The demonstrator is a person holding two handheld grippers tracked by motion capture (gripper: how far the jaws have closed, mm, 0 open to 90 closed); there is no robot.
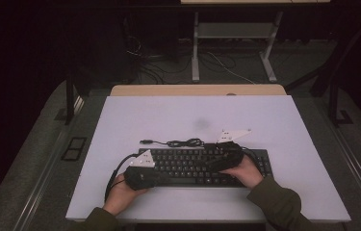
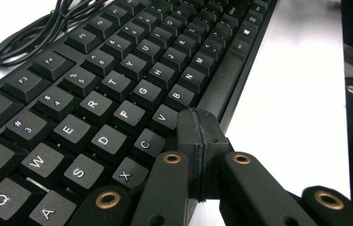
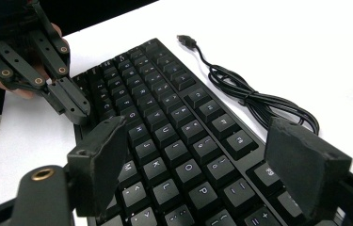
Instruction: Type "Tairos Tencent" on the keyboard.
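A black keyboard lies near the front of the white table. Its loosely bunched cable rests behind it and ends in a USB plug. My left gripper is shut with nothing in it, its tip at the keyboard's front edge near the V key. That same left gripper shows far off in the right gripper view. My right gripper hovers wide open over the right-hand letter keys.
Bare white tabletop lies in front of the keyboard and behind the cable. A wooden strip borders the far edge. Beyond it stand a metal frame and floor cables. Dark floor surrounds the table.
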